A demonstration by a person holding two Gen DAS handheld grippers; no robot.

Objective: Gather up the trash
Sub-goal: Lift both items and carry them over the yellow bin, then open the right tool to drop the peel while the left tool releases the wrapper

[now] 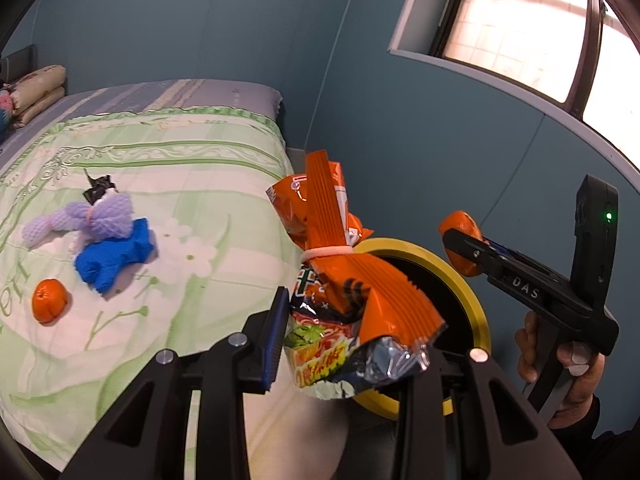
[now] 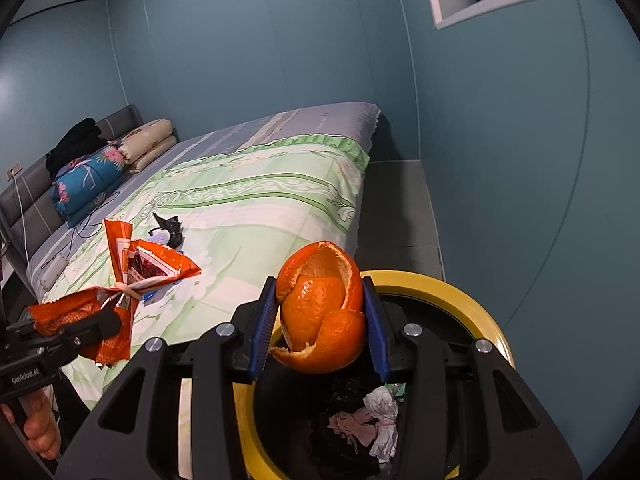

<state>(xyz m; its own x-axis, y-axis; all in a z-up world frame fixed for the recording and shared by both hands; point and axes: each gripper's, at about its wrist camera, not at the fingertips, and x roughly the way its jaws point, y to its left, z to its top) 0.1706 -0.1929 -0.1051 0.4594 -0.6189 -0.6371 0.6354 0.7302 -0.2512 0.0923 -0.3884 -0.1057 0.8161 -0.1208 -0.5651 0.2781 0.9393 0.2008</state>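
Observation:
My left gripper (image 1: 352, 340) is shut on a bundle of orange snack bags (image 1: 340, 276) tied with a rubber band, held in front of the near rim of a yellow-rimmed black bin (image 1: 478, 312). The right wrist view shows the same bundle (image 2: 132, 276) at the left, in the left gripper (image 2: 96, 326). My right gripper (image 2: 320, 328) is shut on an orange peel (image 2: 320, 320) over the near left part of the bin (image 2: 440, 280). From the left wrist view, the right gripper (image 1: 460, 246) and its peel (image 1: 460, 220) hang by the bin's far rim.
The bin holds crumpled tissues (image 2: 384, 416). On the green-patterned bed (image 1: 180, 160) lie a whole mandarin (image 1: 49, 300), a blue and purple foam net bundle (image 1: 108, 248) and a black scrap (image 1: 98, 191). Pillows (image 2: 148, 144) lie at the headboard. Blue walls stand close behind.

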